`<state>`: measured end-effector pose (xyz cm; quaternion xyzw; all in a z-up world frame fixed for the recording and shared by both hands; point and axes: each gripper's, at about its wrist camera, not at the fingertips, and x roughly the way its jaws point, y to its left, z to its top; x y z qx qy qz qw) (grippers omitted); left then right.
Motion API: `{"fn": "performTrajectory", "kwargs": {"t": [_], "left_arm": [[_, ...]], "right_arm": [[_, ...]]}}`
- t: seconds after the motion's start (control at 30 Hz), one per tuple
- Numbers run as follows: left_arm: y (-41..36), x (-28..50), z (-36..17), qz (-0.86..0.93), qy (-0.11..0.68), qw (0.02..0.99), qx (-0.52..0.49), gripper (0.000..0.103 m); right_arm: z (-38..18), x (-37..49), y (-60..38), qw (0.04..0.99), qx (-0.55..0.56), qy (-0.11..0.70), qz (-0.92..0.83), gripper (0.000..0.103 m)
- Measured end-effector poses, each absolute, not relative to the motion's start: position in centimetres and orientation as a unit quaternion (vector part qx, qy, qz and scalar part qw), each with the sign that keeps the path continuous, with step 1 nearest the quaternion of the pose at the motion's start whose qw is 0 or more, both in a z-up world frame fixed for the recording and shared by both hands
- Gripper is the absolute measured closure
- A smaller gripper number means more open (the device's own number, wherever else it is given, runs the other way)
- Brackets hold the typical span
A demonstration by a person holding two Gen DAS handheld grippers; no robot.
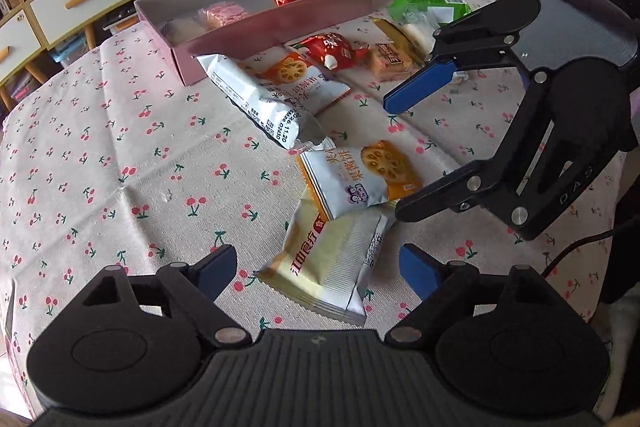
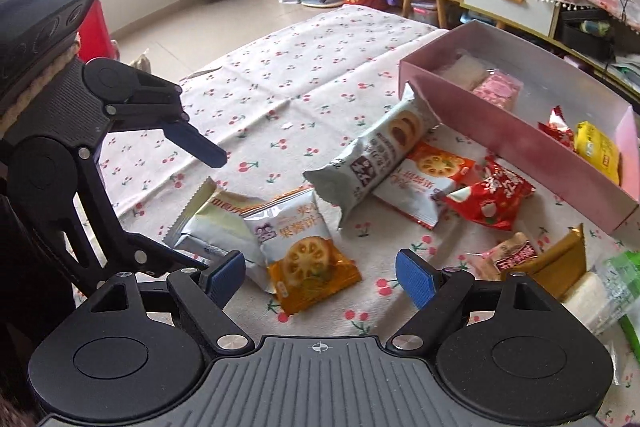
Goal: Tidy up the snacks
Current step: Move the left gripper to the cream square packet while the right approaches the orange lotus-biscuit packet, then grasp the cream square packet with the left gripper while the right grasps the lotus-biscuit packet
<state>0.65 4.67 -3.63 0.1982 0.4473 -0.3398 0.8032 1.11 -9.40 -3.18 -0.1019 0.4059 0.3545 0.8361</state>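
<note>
Both tools, left (image 1: pixel 316 269) and right (image 2: pixel 320 275), gape empty over scattered snack packets (image 2: pixel 308 259) beside the pink box (image 2: pixel 516 143).

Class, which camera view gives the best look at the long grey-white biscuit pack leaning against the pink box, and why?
The right wrist view: the long biscuit pack shows its printed front with the biscuit picture, lying whole from the pink box toward the camera. The left wrist view shows it too, but only its plain white back with the date print.
</note>
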Motion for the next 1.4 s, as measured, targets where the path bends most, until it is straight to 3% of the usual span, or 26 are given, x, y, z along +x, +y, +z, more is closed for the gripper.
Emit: {"fn": "performTrajectory", "kwargs": {"t": [0.07,0.23,0.3,0.4,0.83,0.93,1.0,1.07,1.23,1.4], "left_arm": [[4.6,0.9,-3.9,-0.339,0.453,0.8,0.198,0.025],[4.9,1.3,-4.2,-0.329,0.461,0.802,0.191,0.036],[5.2,1.6,-4.0,-0.324,0.463,0.805,0.179,0.041],[5.6,2.0,-3.8,-0.315,0.471,0.807,0.168,0.042],[9.0,3.9,-3.3,-0.179,0.52,0.826,0.124,0.041],[9.3,3.9,-3.4,-0.186,0.513,0.828,0.128,0.039],[9.2,3.9,-3.6,-0.191,0.509,0.829,0.132,0.035],[9.0,3.9,-3.6,-0.196,0.506,0.829,0.136,0.031],[8.7,4.1,-3.7,-0.199,0.502,0.83,0.14,0.028],[8.5,4.4,-3.7,-0.19,0.506,0.83,0.138,0.025]], "right_arm": [[-3.5,1.0,-8.9,0.837,-0.105,0.404,0.354,0.025],[-3.6,1.3,-8.8,0.83,-0.078,0.413,0.366,0.062],[-3.4,1.2,-8.7,0.832,-0.083,0.41,0.364,0.068],[-3.3,1.1,-8.8,0.835,-0.092,0.408,0.357,0.069],[-3.4,1.3,-10.2,0.845,-0.105,0.418,0.317,0.068],[-3.5,1.3,-10.0,0.843,-0.11,0.417,0.321,0.063],[-3.5,1.4,-9.9,0.843,-0.109,0.416,0.322,0.045],[-3.6,1.3,-9.7,0.844,-0.109,0.411,0.327,0.037],[-4.3,1.1,-8.6,0.837,-0.144,0.402,0.342,0.037],[-4.8,1.3,-7.9,0.841,-0.149,0.389,0.345,0.023]]}}
